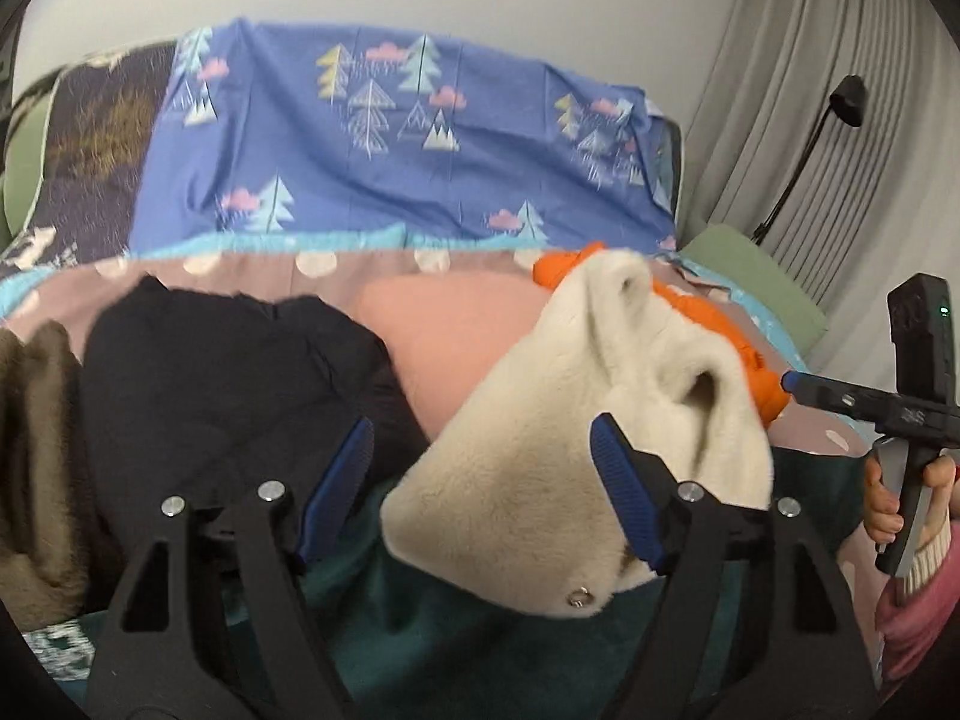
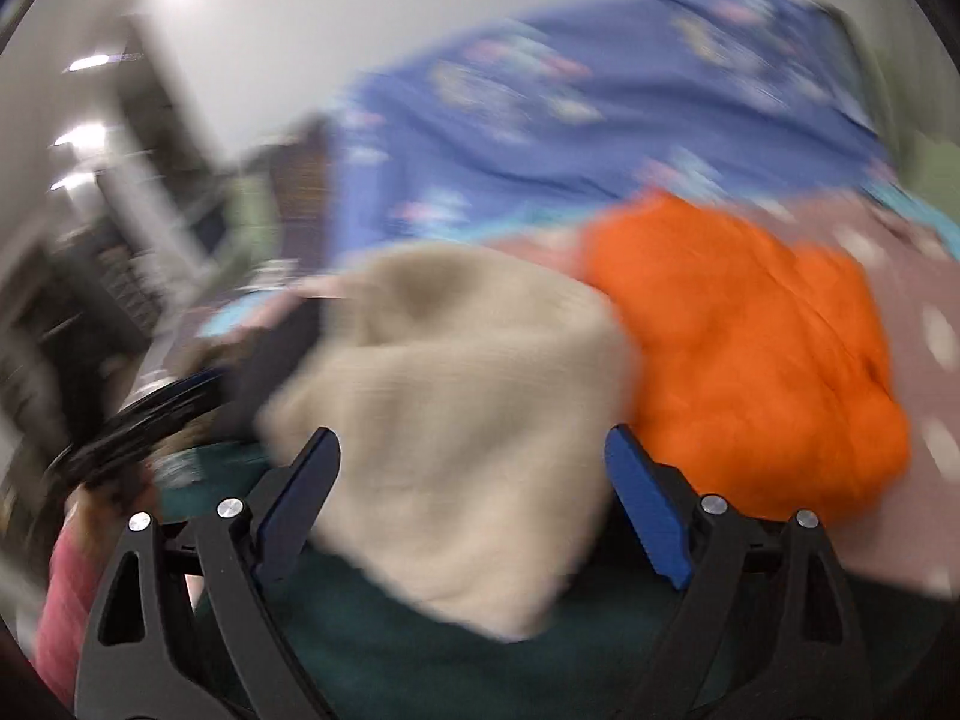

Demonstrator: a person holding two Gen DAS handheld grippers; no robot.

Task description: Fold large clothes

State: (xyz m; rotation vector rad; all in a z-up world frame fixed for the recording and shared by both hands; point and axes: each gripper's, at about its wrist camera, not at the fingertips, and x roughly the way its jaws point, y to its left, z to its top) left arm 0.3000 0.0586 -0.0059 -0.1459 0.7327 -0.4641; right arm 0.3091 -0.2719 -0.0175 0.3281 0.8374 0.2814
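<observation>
Scanning from the left edge of my left wrist view: a brown garment (image 1: 36,456), then a black garment (image 1: 228,372), then a cream fleece garment (image 1: 540,438) lying on a dark green cloth (image 1: 456,648), with an orange garment (image 1: 720,324) behind it. My left gripper (image 1: 483,480) stands with jaws apart, pads clear of the fleece. My right gripper (image 2: 474,492), held farther right, also has jaws apart, empty, the cream fleece ahead between them. A blue tree-print sheet (image 1: 372,138) covers the bed behind.
</observation>
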